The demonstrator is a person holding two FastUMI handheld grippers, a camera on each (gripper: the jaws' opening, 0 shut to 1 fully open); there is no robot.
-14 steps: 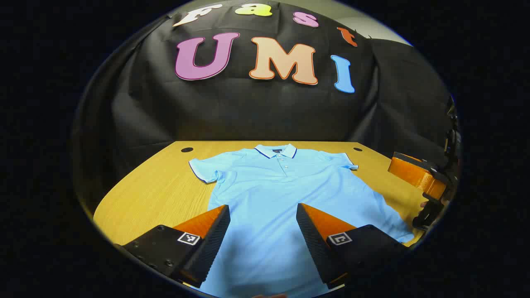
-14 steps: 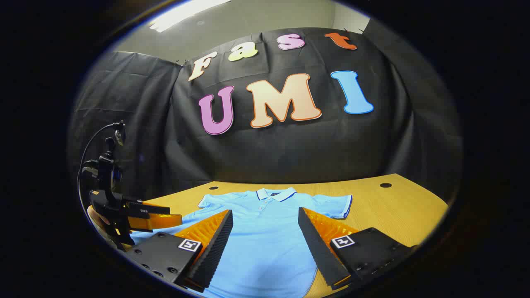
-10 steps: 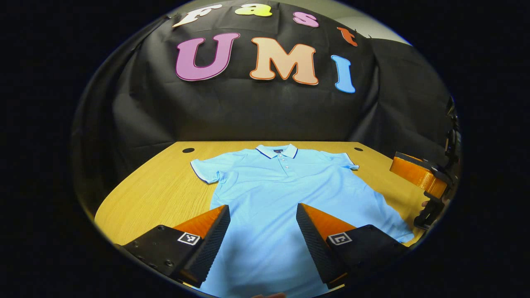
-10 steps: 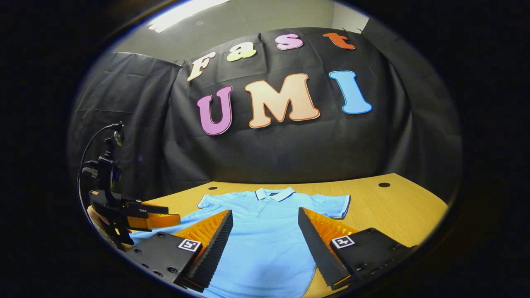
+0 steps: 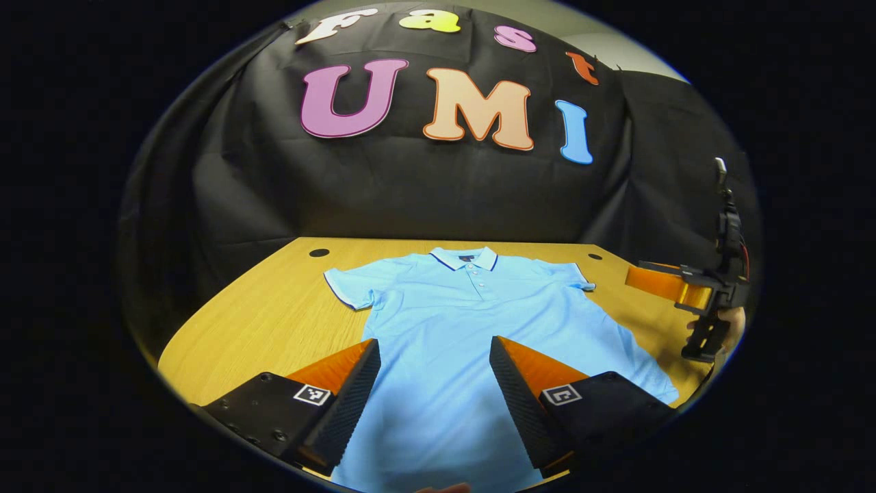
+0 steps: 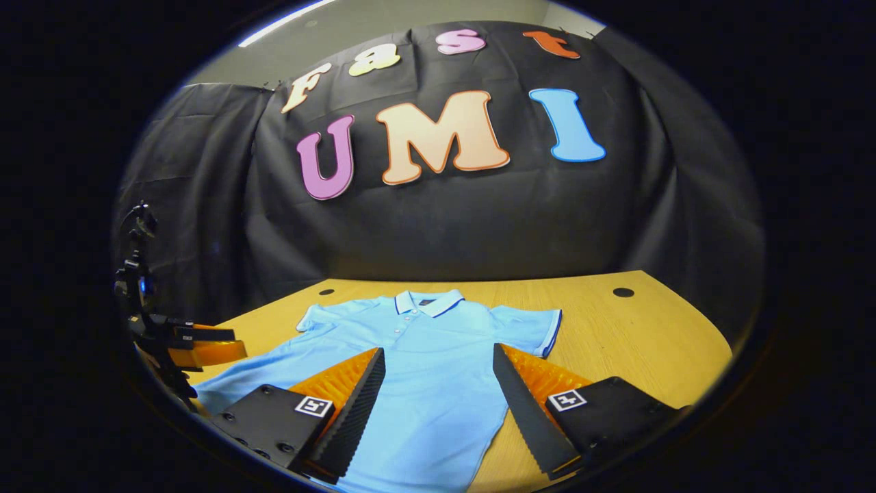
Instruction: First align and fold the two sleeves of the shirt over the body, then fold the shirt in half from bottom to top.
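One shirt [image 5: 472, 329] lies flat, front up, on one wooden table [image 5: 274, 322]; its collar points to the wall and both short sleeves are spread out, unfolded. It is light blue, with dark edging on collar and cuffs and a buttoned placket. Two holes [image 6: 623, 292] mark the table's far corners. There are two grippers: the left gripper [image 5: 434, 383] and the right gripper [image 6: 438, 390] both hover above the shirt's lower part, jaws spread wide, grasping nothing.
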